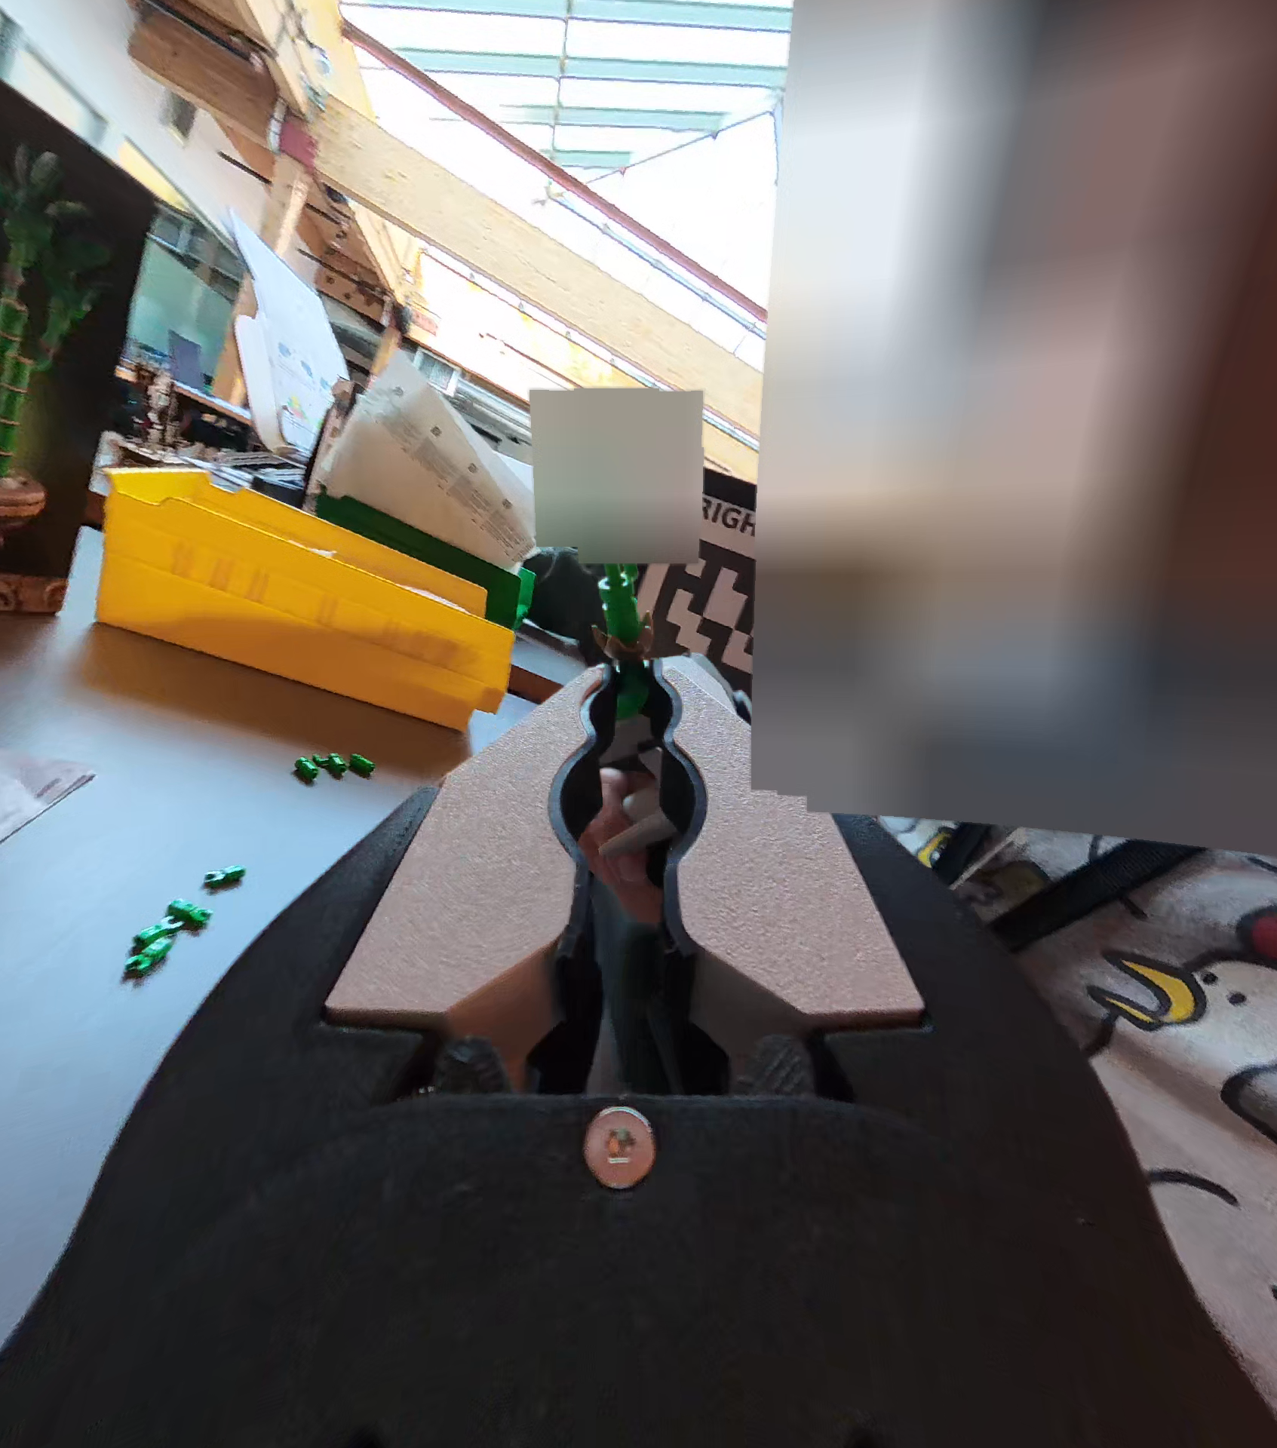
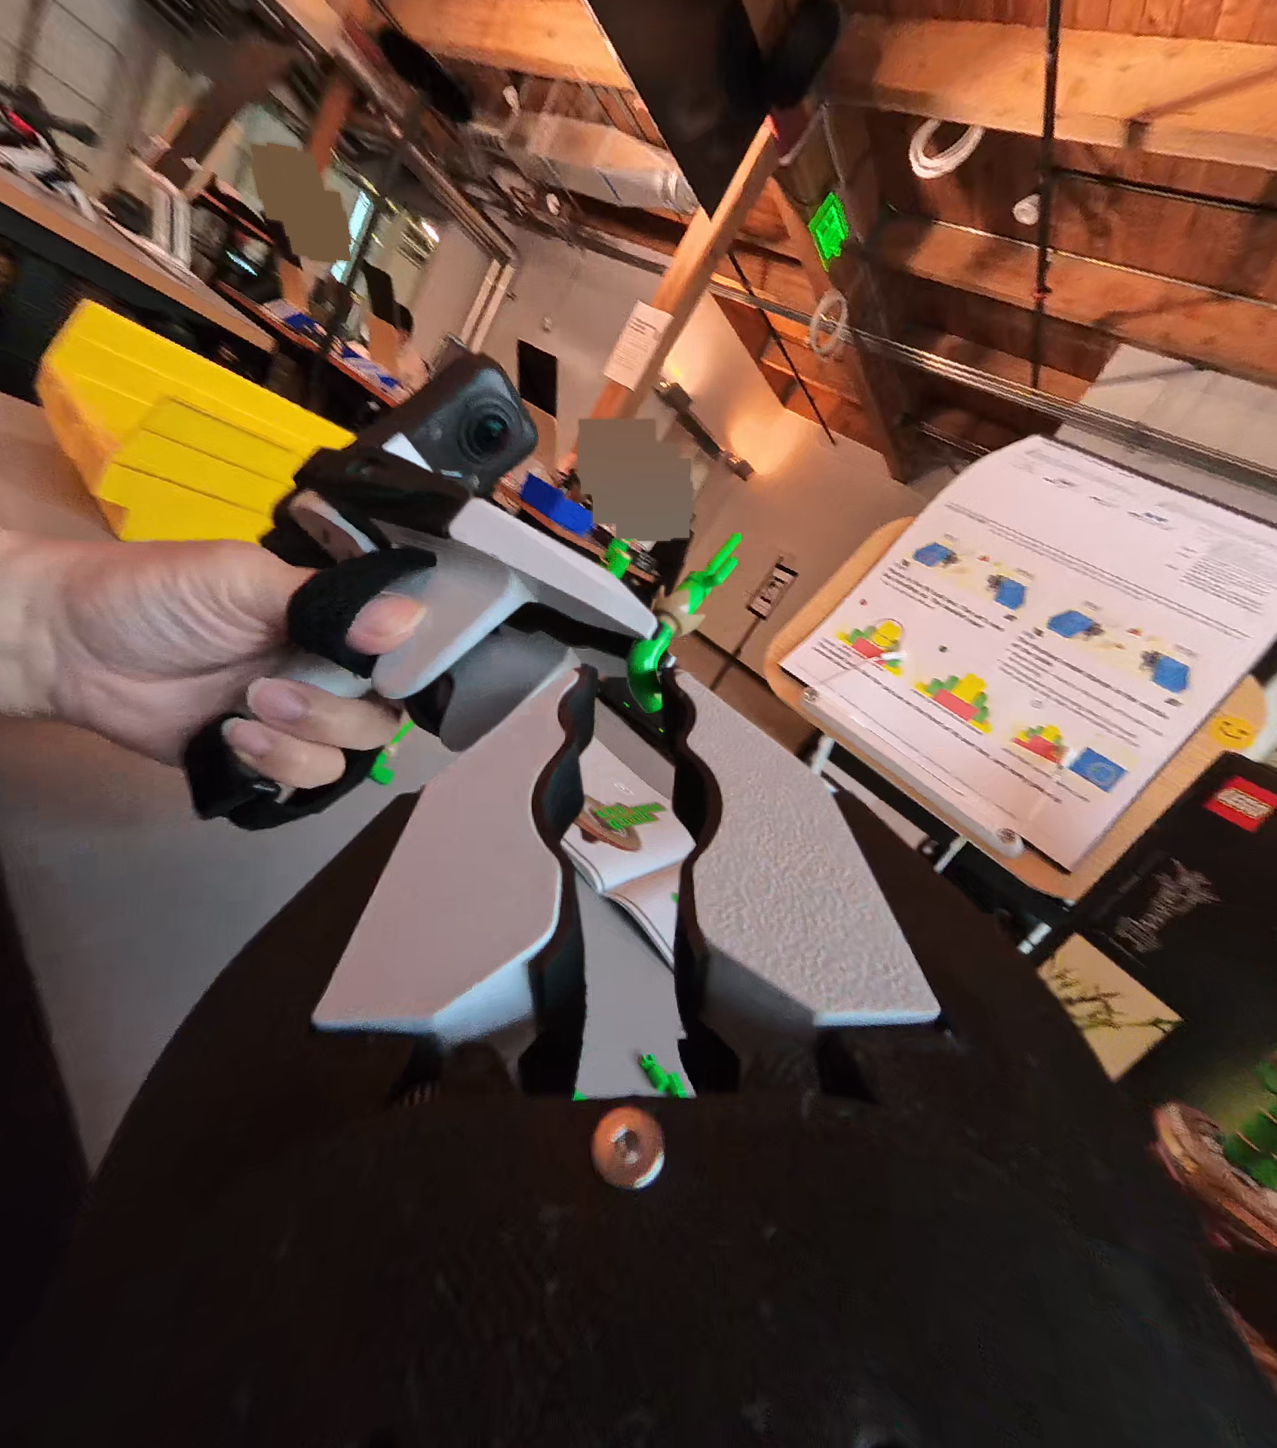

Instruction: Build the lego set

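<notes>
Where the two tools meet: a small green stem assembly (image 1: 623,627) is seen clamped between them, raised above the surface.
Left tool (image 1: 629,689): clenched on the lower end of the green stem assembly, the tips nearly together around it; in the right wrist view the same tool (image 2: 647,627) is seen held by a hand (image 2: 173,650) with black finger straps, a camera mounted on top.
Right tool (image 2: 631,689): the tips are closed on a curved green piece (image 2: 647,666) at the bottom of the stem, though the wavy slot behind the tips stays wide.
Stem detail: a brown collar (image 2: 678,619) is set around the stem, and a forked green sprout (image 2: 713,568) is pointed up and away.
Loose green pieces (image 1: 333,765): scattered on the dark surface (image 1: 149,783) to the left, a second cluster (image 1: 169,928) nearer the camera.
Yellow bin (image 1: 290,595): set on the surface behind the pieces, a green bin (image 1: 462,560) just behind it.
Set box (image 1: 0,352): stood upright at the far left, a bamboo plant pictured on it.
Instruction booklet (image 2: 631,842): lying open on the surface, glimpsed through the right tool's slot.
Printed sheet (image 2: 1050,627): propped on a tilted board to the right.
</notes>
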Available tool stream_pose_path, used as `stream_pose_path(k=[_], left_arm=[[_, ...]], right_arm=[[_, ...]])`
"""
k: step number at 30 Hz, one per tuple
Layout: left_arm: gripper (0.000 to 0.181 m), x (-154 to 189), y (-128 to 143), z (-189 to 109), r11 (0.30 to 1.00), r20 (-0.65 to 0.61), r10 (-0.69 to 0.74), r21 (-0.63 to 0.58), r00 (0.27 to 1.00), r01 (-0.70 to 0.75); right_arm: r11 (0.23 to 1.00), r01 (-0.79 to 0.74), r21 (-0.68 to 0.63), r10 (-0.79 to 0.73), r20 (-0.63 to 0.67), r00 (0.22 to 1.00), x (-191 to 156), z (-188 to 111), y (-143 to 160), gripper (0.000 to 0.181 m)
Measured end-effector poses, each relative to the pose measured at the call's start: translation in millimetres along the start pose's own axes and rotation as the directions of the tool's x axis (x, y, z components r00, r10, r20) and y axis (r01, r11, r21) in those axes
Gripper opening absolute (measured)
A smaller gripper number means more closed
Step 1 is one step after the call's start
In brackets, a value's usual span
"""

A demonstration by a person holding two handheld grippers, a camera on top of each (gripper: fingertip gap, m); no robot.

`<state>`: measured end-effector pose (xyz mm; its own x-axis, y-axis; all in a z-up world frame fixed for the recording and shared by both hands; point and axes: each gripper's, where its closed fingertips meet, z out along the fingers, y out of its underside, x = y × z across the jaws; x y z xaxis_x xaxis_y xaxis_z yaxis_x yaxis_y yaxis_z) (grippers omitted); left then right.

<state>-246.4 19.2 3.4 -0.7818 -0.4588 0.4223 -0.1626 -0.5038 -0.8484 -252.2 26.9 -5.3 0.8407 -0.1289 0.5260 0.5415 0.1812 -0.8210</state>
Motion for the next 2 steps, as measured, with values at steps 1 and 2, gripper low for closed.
stream_pose_path(k=[1,2], left_arm=[[0.006,4.7,0.1,0.7,1.000,-0.030,-0.005,-0.005,1.000,0.005],[0.006,8.6,0.1,1.3,1.000,-0.060,-0.015,-0.007,0.998,0.015]], right_arm=[[1.000,-0.017,0.022,0.017,0.013,1.000,0.4,-2.6,-3.4,0.015],[0.999,-0.032,0.040,0.031,0.027,0.999,0.6,-4.8,-6.3,0.015]])
